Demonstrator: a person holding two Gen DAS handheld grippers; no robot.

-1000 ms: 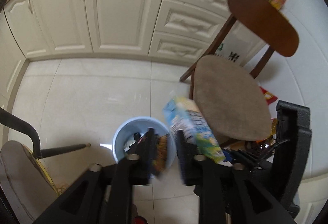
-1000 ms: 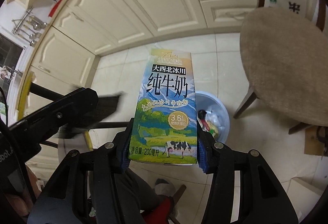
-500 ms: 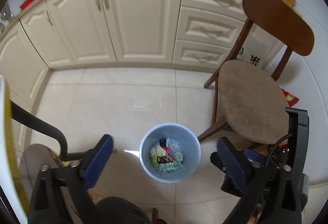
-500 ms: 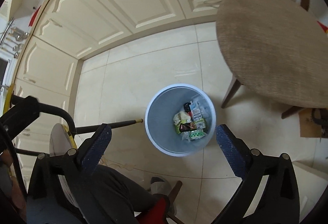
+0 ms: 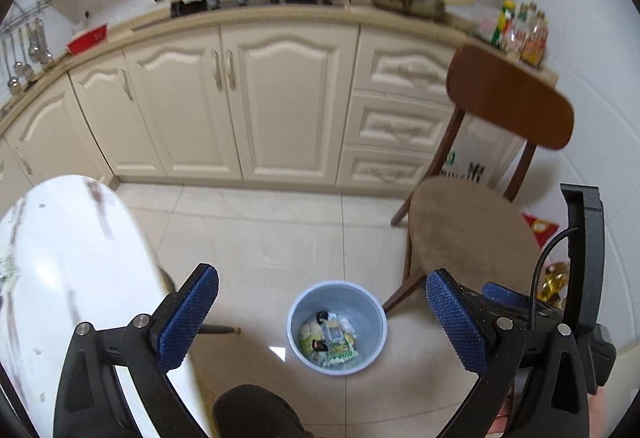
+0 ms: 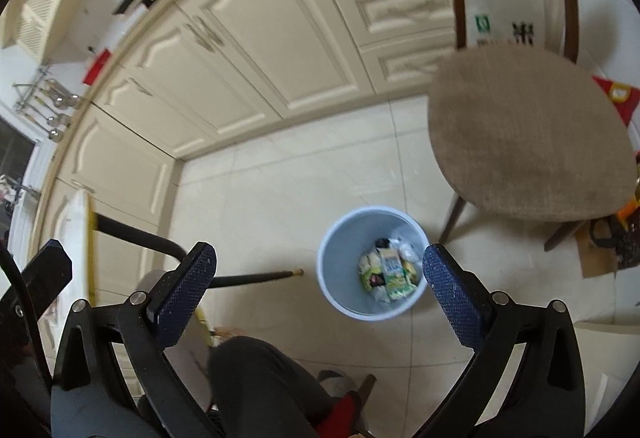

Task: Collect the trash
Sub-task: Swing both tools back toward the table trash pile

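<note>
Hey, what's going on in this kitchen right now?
A person is collecting trash with a handheld gripper in each hand. Both the left gripper and the right gripper are wide open and hold nothing, above a pale blue bin on the tiled floor. The bin holds a milk carton lying among wrappers. A wooden chair stands beside the bin, and the edge of a white table shows on the left.
</note>
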